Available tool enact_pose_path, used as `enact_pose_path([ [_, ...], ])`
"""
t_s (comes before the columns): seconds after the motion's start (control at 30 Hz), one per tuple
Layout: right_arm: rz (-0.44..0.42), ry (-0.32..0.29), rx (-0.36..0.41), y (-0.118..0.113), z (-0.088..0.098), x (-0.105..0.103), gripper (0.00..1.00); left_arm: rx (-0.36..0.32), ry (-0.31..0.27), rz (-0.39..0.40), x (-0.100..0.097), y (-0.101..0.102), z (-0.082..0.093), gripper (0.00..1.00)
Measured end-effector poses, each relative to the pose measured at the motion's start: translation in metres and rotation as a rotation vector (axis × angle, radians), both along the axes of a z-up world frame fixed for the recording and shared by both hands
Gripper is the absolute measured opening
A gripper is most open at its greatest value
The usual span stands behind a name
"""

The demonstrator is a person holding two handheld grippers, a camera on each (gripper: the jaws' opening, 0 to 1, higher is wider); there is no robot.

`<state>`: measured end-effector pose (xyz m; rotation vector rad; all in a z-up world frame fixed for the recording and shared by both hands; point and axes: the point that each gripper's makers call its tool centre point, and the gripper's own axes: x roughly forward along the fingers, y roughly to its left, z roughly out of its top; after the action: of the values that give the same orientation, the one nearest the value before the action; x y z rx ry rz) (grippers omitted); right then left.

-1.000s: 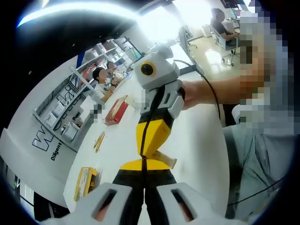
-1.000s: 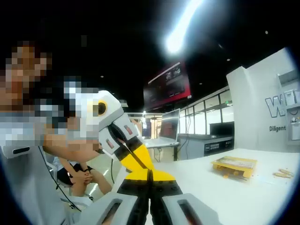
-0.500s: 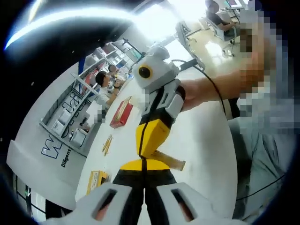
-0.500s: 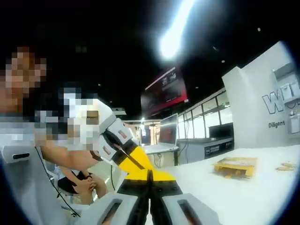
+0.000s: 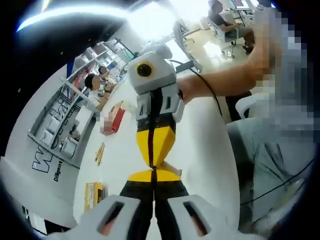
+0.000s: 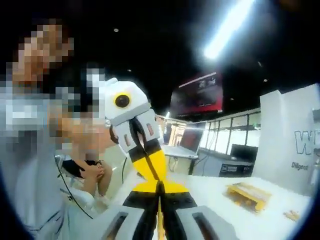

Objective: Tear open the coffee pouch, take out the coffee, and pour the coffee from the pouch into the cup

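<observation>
White tabletop (image 5: pixel 210 150) stretches beneath both tools. Closest in, the left gripper (image 5: pixel 153 176) and right gripper (image 6: pixel 160 188) meet tip to tip, jaws pinched narrow on the coffee pouch (image 5: pixel 171 169), barely visible between them. Tearing well likely means gripping close together and pulling apart steadily. Beyond, a hand (image 5: pixel 192 87) holds the right gripper raised over the table.

A white wall panel (image 5: pixel 47 167) left of the desk (image 5: pixel 200 150) bears large dark letters starting "W", partly cut off, with smaller text "Diligent" beneath; the same panel (image 6: pixel 300 150) appears in the right gripper view
</observation>
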<state>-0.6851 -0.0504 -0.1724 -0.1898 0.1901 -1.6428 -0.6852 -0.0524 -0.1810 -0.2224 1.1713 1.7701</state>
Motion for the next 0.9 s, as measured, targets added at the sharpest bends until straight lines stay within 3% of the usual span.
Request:
enact_pose_path([
  [0.17,0.000,0.038,0.055,0.001,0.002,0.002,0.02,-0.052,0.000,-0.008,0.005,0.005,0.000,0.00],
  [0.57,-0.018,0.114,0.116,0.002,0.006,0.005,0.02,-0.095,-0.001,-0.014,0.012,0.011,0.002,0.00],
  [0.67,-0.049,0.032,0.107,0.004,0.010,0.002,0.01,-0.089,0.025,-0.014,0.013,0.014,0.005,0.00],
  [0.73,-0.053,0.040,0.111,0.003,0.009,0.003,0.00,-0.109,0.058,-0.010,0.014,0.014,0.004,0.00],
  [0.8,-0.081,-0.022,0.116,0.003,0.006,-0.001,0.00,-0.142,0.130,0.014,0.011,0.013,0.003,0.00],
  [0.9,-0.082,-0.097,0.088,0.002,0.007,-0.005,0.00,-0.144,0.174,0.024,0.010,0.013,0.001,0.00],
])
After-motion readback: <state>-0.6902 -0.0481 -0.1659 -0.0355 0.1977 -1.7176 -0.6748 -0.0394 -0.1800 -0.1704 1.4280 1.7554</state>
